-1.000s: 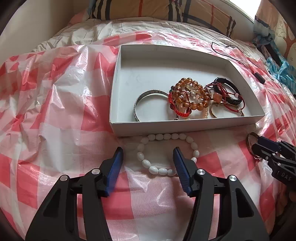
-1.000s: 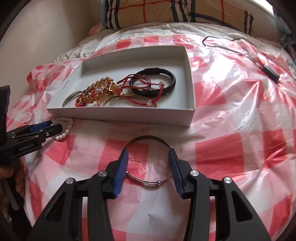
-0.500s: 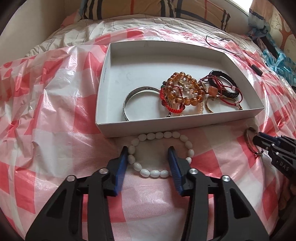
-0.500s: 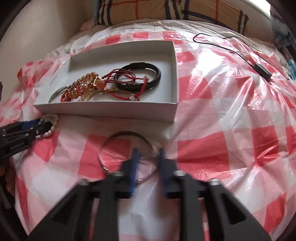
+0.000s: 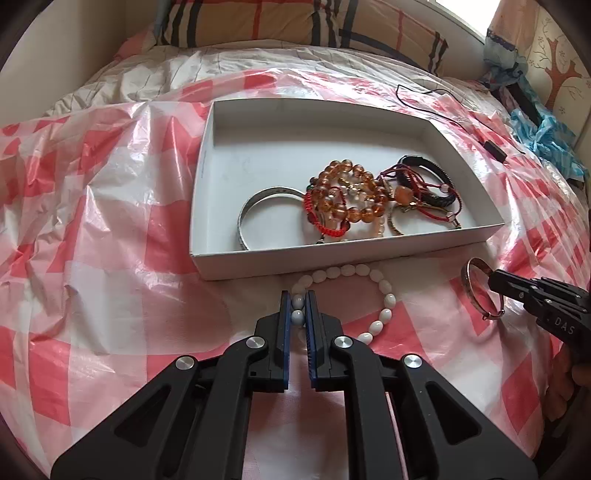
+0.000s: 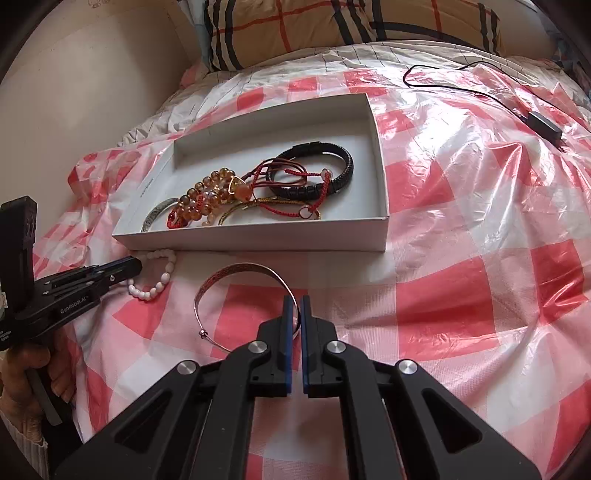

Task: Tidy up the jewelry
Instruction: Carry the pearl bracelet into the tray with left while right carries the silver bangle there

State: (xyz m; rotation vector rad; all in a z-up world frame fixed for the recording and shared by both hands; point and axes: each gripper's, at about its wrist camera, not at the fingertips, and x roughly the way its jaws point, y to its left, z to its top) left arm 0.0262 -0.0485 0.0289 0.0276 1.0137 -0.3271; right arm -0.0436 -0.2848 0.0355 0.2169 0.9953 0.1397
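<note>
Pinching down on both pieces at once here. Low in the centre of the left wrist view, the left gripper (image 5: 298,301) has just been closing and its blue pads now squeeze a couple of beads of the white bead bracelet (image 5: 384,286), which lies on the red-and-white checked plastic sheet (image 5: 92,229) just in front of the white box (image 5: 332,258). The rest of the loop curves off to the right of the pads.

Over in the right wrist view, the right gripper (image 6: 293,306) sits bottom centre with its jaws nearly together, clamped on the right side of the thin metal bangle (image 6: 236,271). That one also lies on the sheet, just in front of the box's near wall.

Inside the box, toward its lower right part in the left view: a silver bangle (image 5: 258,199), amber bead bracelets (image 5: 347,195), red cord bracelets (image 5: 325,225) and a black braided bracelet (image 5: 432,173), all bunched together. A black cable (image 6: 480,92) runs across the upper right, and a plaid pillow (image 6: 332,29) sits along the top.
</note>
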